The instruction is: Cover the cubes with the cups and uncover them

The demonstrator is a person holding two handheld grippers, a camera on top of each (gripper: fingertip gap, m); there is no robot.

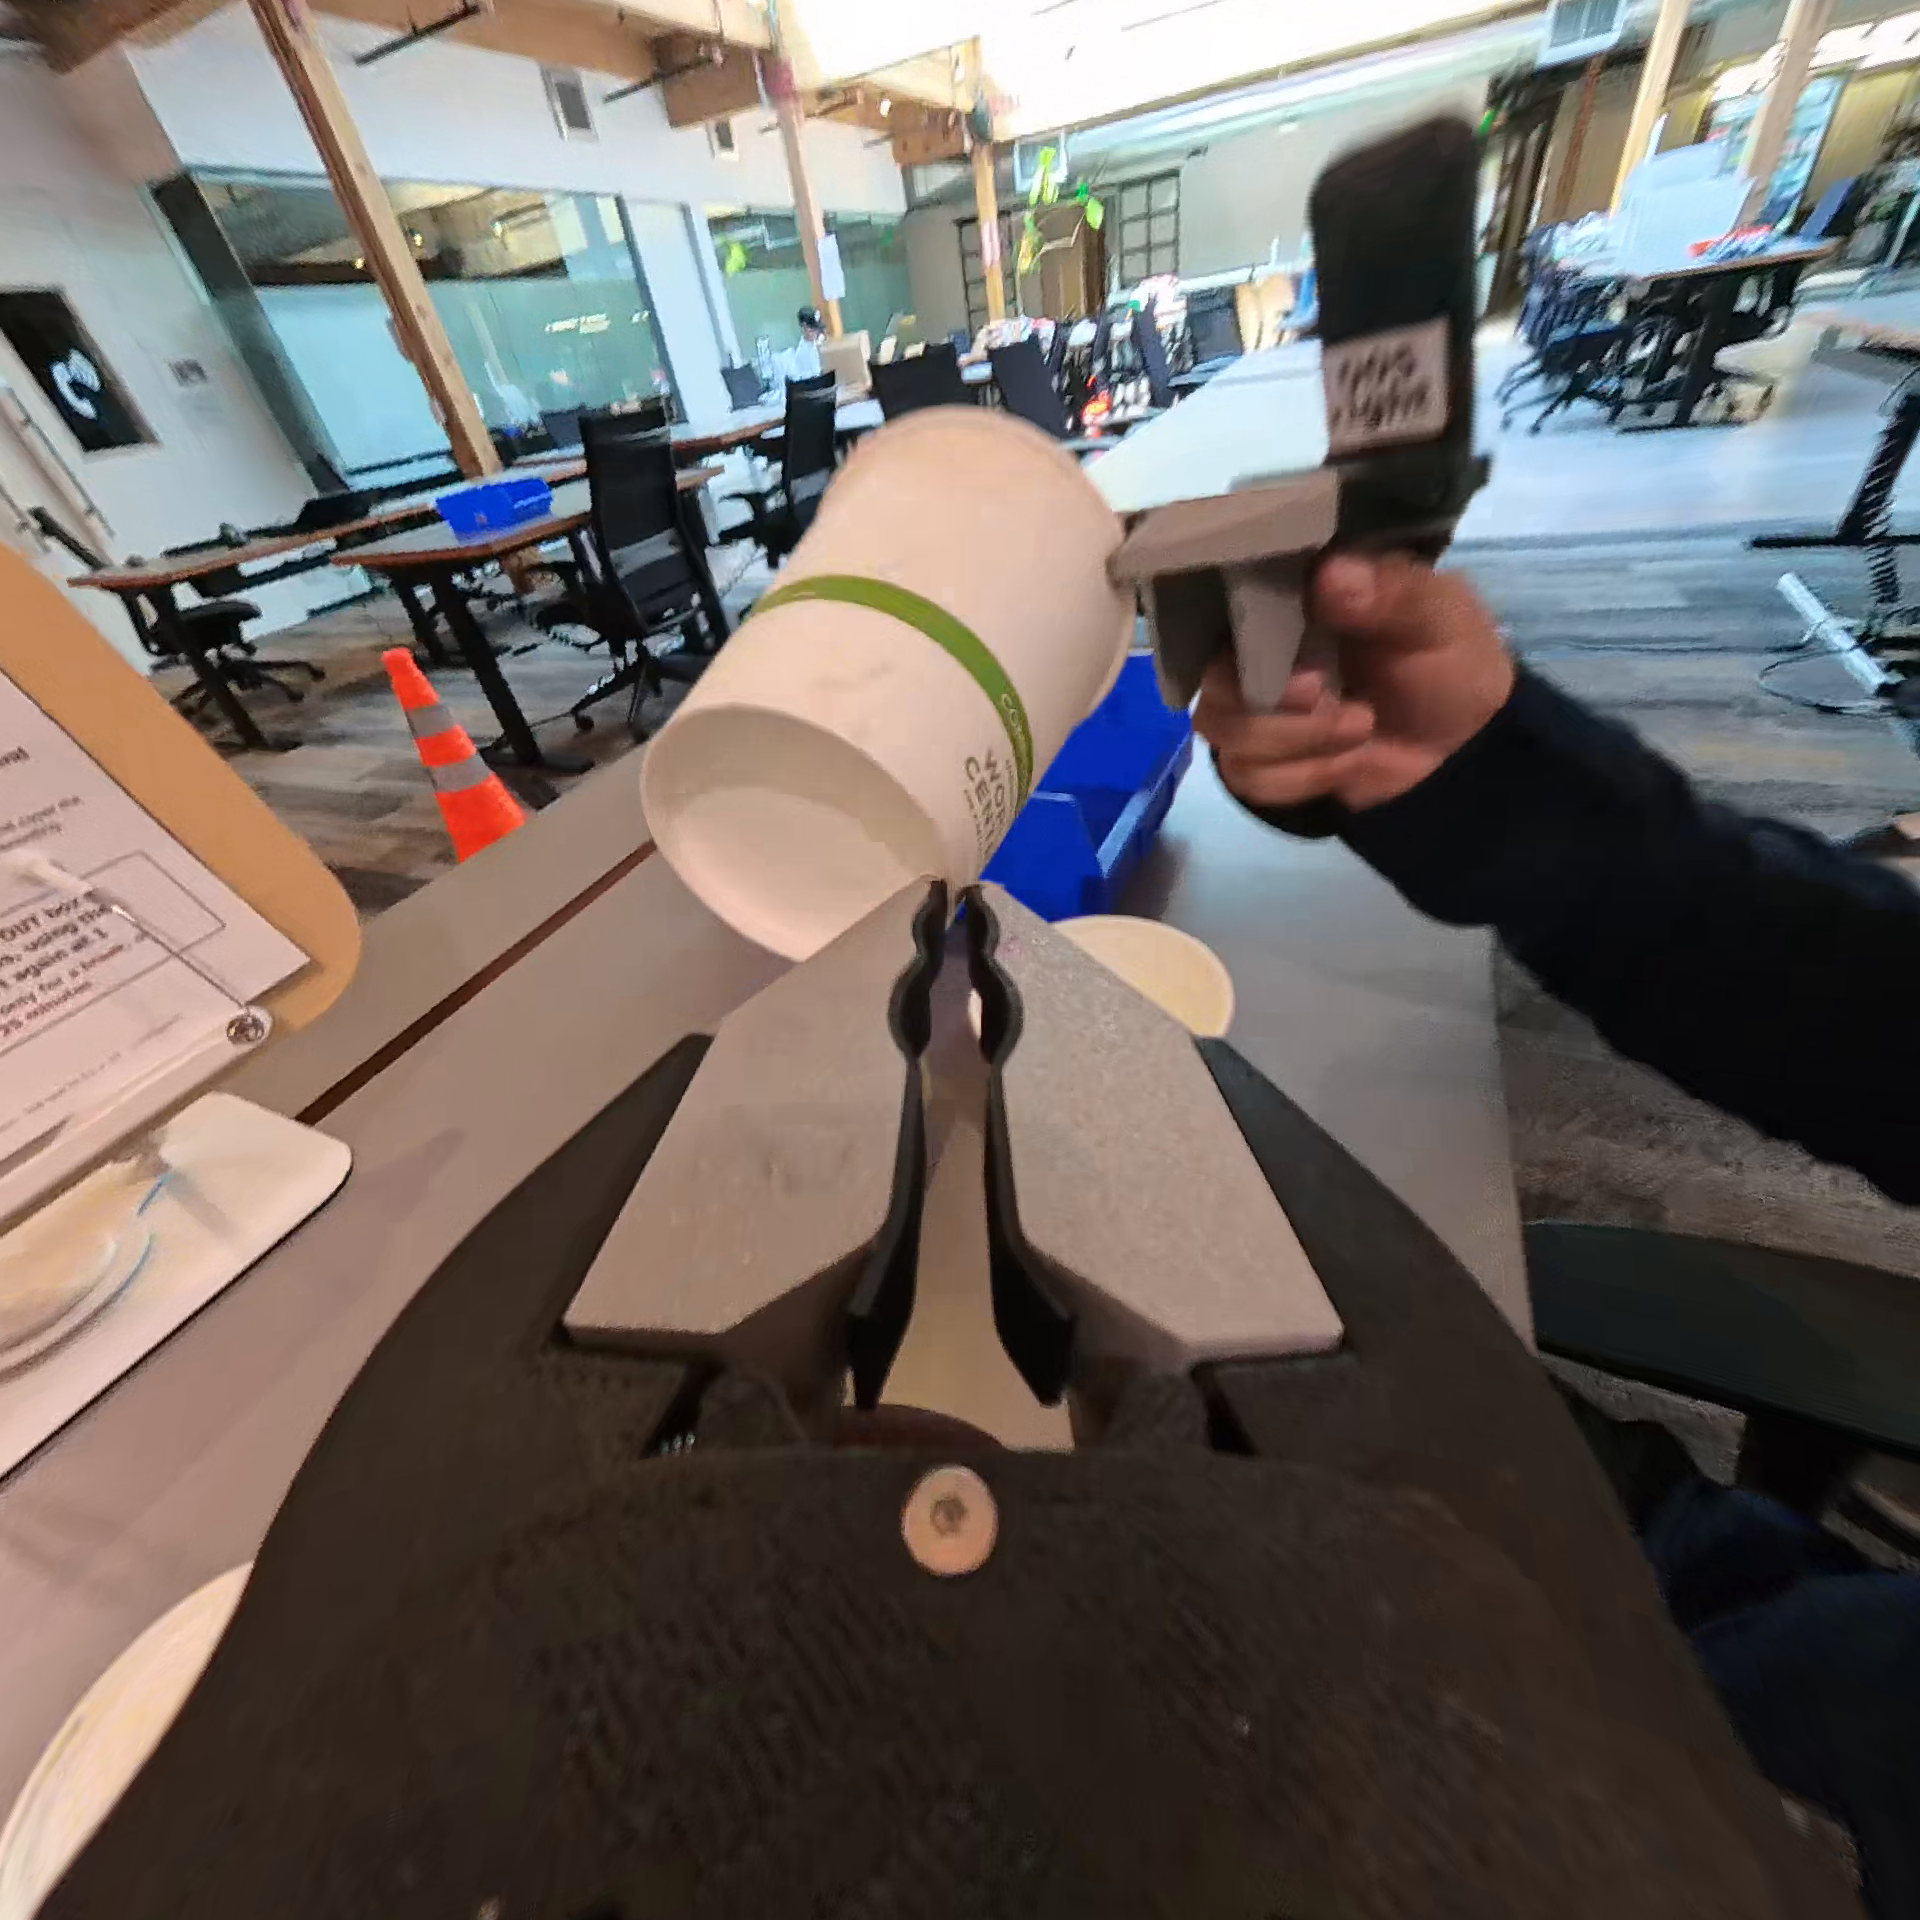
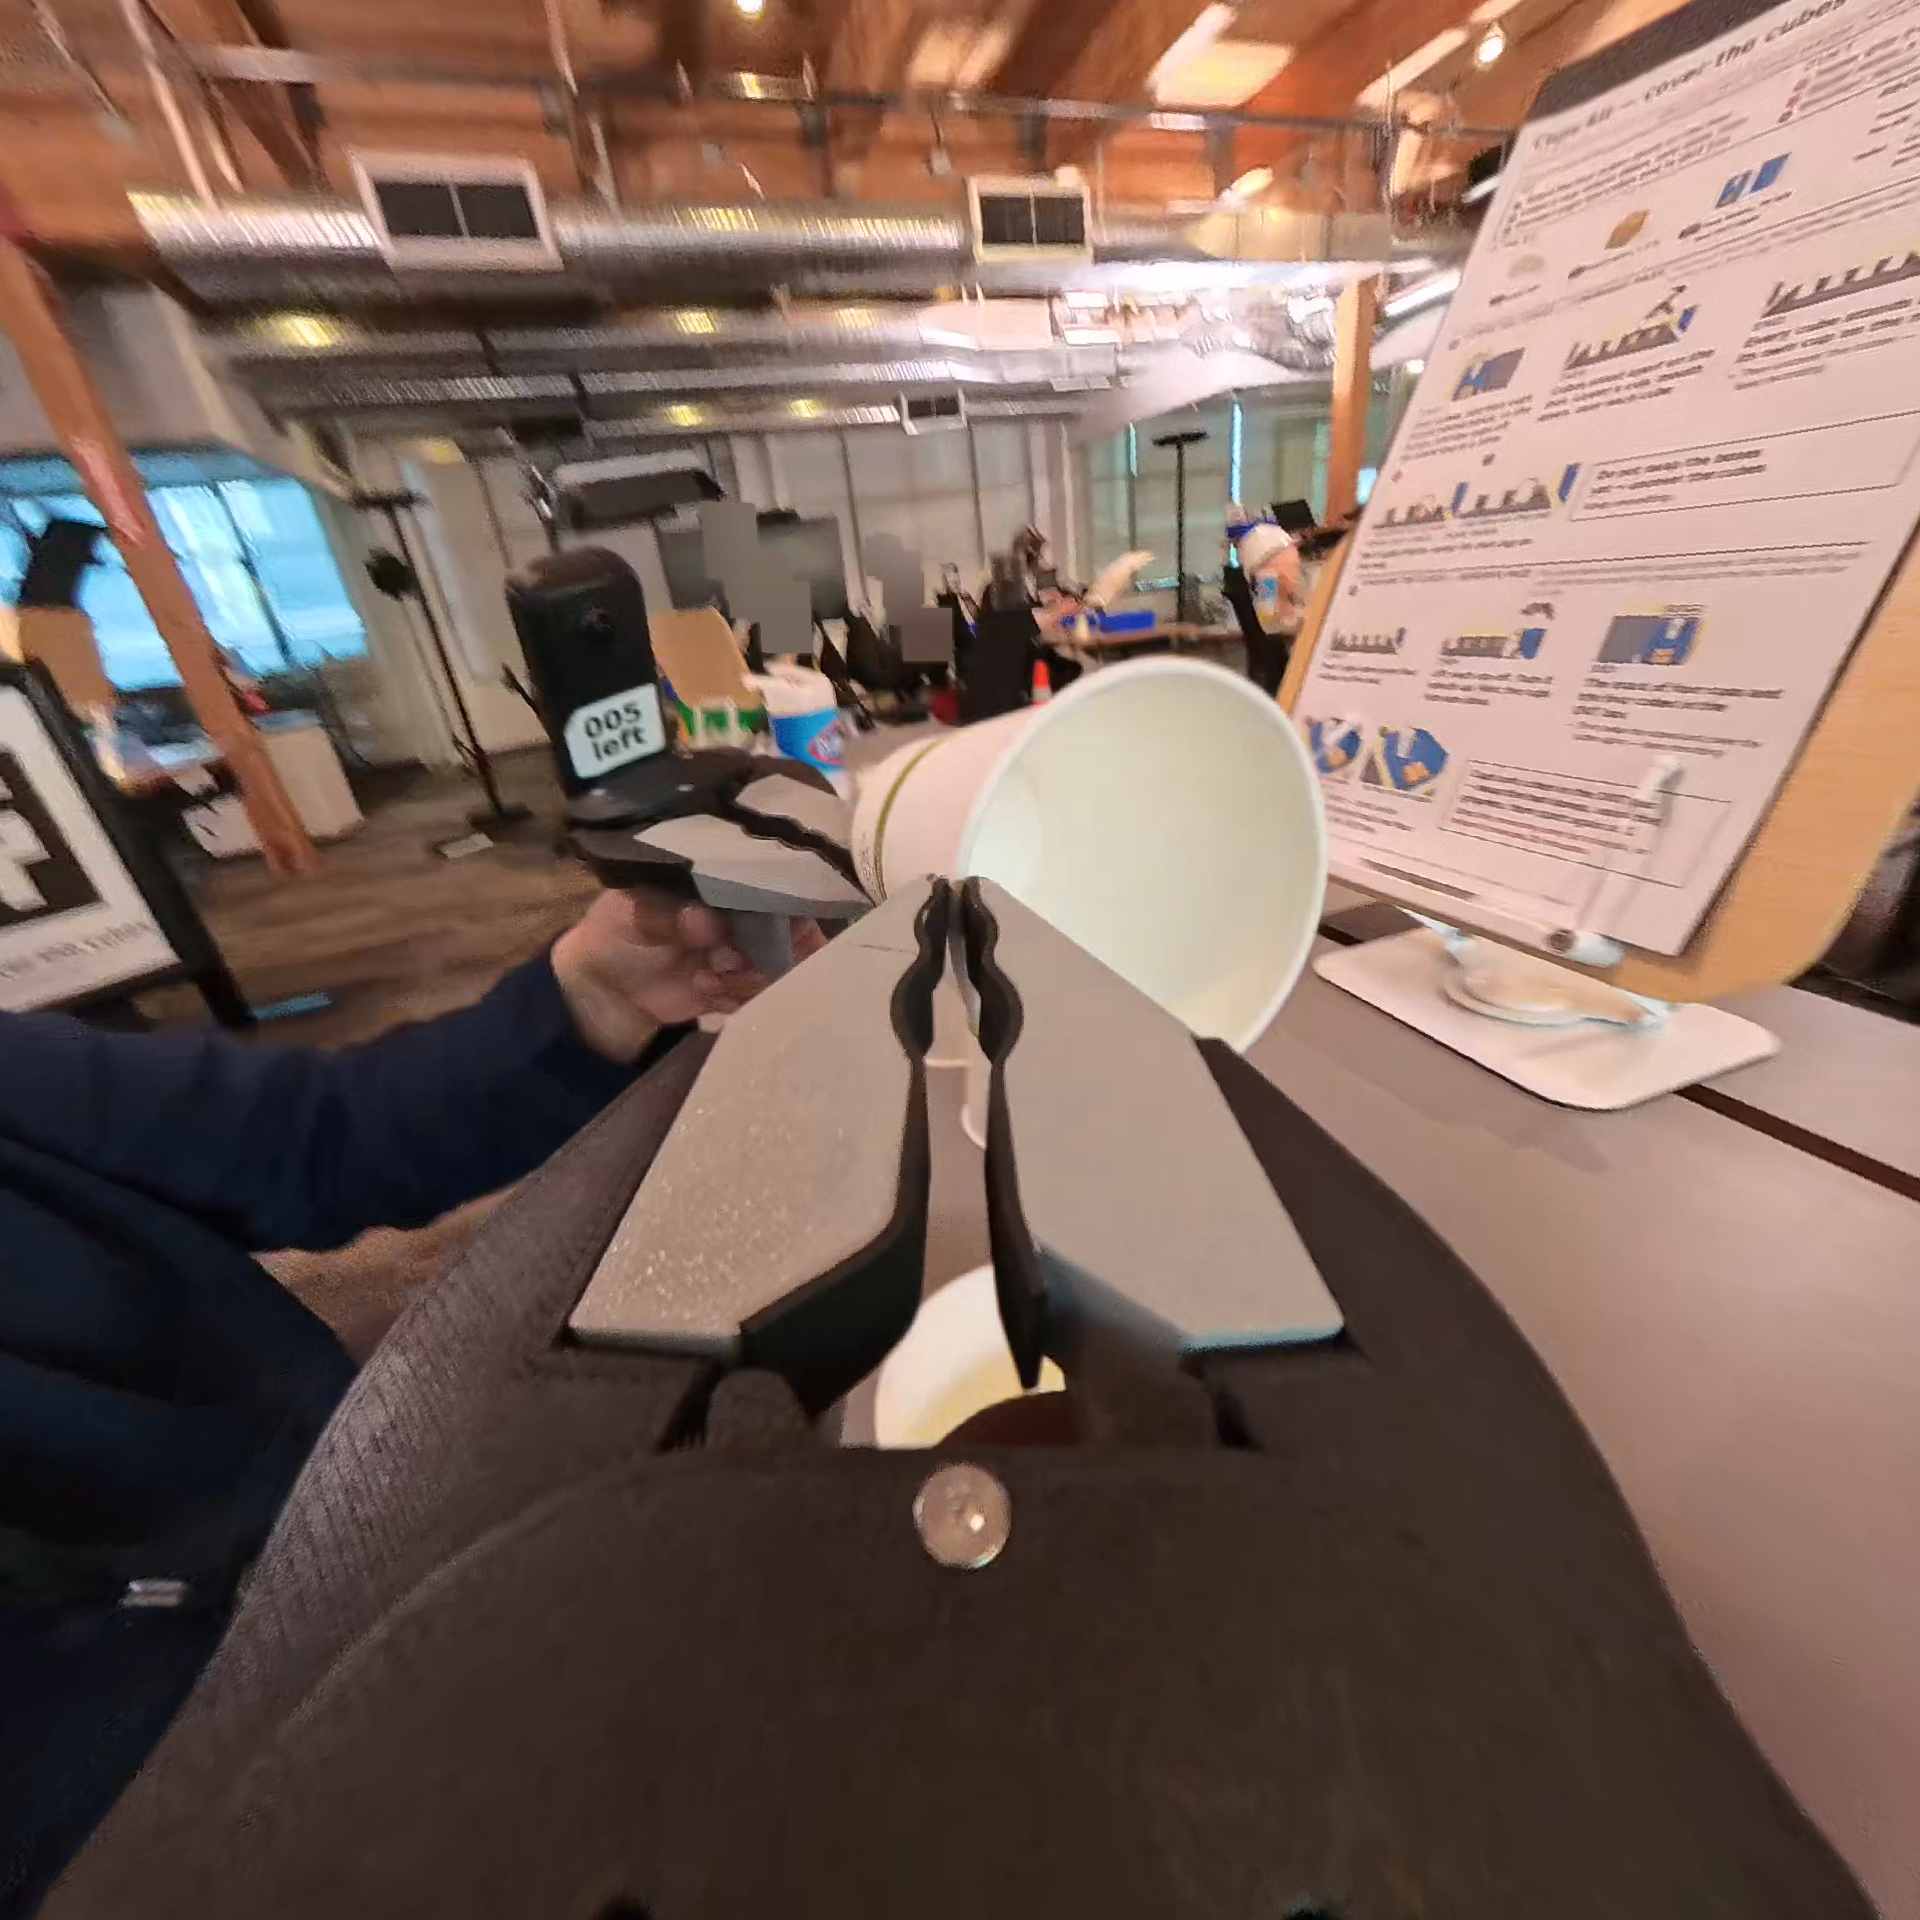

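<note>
Two grippers share one white cup [image 1: 883, 665] with a green band, held on its side in the air above the grey table [image 1: 436, 1039]. We see the left gripper [image 1: 956, 896] with its fingers closed on the rim of the cup's base; the right wrist view shows those same fingers pinched at the narrow end. The right gripper [image 2: 954, 891] has its fingers closed on the wall at the cup's wide mouth, one finger outside and one inside, with the open mouth facing the right camera. From the left view the right gripper reaches in from the right and meets the cup at its far end.

Under the held cup, two more cups stand on the table: one [image 1: 1153, 971] just beyond the left fingers, beside a blue bin [image 1: 1112, 790], and another [image 2: 951, 1371] seen between the right fingers near their root. We cannot see any cubes. A board [image 2: 1621, 520] with an instruction sheet leans on its stand at the table's edge. An orange cone [image 1: 447, 758] stands on the floor beyond.
</note>
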